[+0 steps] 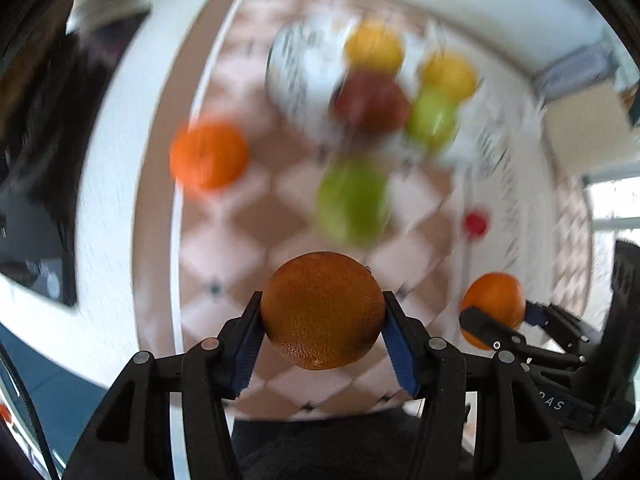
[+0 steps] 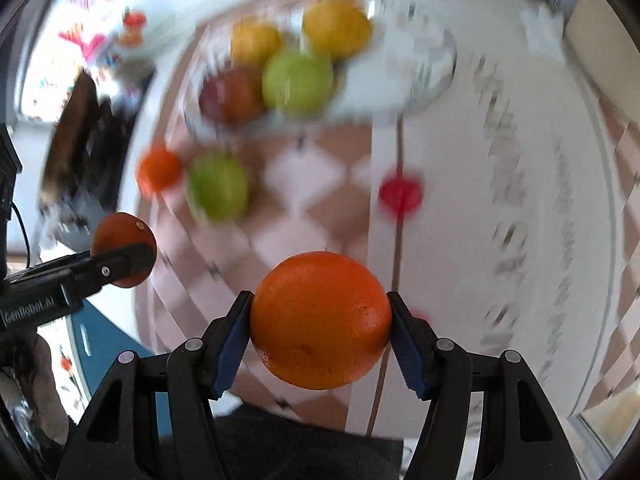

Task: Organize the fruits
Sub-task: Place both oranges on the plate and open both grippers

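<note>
The left gripper (image 1: 323, 316) is clamped on a dark orange (image 1: 322, 312), its blue pads (image 1: 248, 344) pressed against both sides of the fruit, which hangs clear above the checked tablecloth (image 1: 240, 240). The right gripper (image 2: 320, 320) is clamped the same way on a brighter orange (image 2: 320, 320), also held above the cloth. Each wrist view catches the other gripper at its edge with its fruit between the fingers (left view: lower right; right view: middle left).

Below them everything is blurred. A white bowl (image 1: 296, 80) sits towards the far edge of the table, and in it lie two yellow fruits (image 1: 374, 46), a dark red apple (image 1: 370, 102) and a green apple (image 1: 432, 120), crowded together and touching. Just outside the bowl, on the cloth nearer the grippers, lies another green apple (image 1: 354, 200). A third orange (image 1: 208, 156) rests on the cloth near the table's left edge, apart from the bowl. A small red object (image 1: 476, 224) lies on the cloth to the right of the loose apple (too blurred to identify). Beyond the table's far left corner some colourful packaging (image 2: 84, 44) shows against a pale surface.
</note>
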Motion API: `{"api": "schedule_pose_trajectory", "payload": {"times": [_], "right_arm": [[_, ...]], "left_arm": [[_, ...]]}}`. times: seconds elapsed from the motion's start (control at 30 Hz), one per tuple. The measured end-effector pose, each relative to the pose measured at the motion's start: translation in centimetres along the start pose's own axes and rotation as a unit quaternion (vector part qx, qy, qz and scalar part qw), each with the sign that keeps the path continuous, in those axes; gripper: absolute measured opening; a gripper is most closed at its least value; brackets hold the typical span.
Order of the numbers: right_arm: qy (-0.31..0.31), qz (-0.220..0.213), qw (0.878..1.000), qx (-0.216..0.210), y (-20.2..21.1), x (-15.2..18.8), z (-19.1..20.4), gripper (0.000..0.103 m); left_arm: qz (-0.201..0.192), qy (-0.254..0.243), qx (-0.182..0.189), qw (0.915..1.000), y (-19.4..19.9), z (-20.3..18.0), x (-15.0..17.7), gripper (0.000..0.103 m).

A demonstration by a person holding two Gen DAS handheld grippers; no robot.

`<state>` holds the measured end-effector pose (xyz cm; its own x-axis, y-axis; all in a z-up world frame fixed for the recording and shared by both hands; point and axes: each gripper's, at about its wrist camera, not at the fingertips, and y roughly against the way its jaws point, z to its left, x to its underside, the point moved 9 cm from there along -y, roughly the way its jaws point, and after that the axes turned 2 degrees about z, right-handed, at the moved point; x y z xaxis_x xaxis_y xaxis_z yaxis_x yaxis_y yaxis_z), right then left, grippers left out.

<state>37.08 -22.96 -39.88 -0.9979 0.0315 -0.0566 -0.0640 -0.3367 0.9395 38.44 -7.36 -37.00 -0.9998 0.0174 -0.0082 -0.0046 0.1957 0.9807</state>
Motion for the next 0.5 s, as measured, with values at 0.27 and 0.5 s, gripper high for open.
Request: {"api": "schedule_pose_trajectory", "payload": {"times": [0.27, 0.5], "right_arm": [[-0.018, -0.034, 0.999, 0.036, 1.1, -10.8, -4.0, 0.067], [-0.006, -0.004, 0.998, 0.065, -1.9, -14.5, -5.4, 0.067]], "left_arm": [[-0.041, -0.003, -0.025, 0.9988, 3.2, 1.3, -11.5, 0.053], [0.031, 0.001, -0.044, 0.9985, -2.5, 1.5, -16.2, 0.053]]}}
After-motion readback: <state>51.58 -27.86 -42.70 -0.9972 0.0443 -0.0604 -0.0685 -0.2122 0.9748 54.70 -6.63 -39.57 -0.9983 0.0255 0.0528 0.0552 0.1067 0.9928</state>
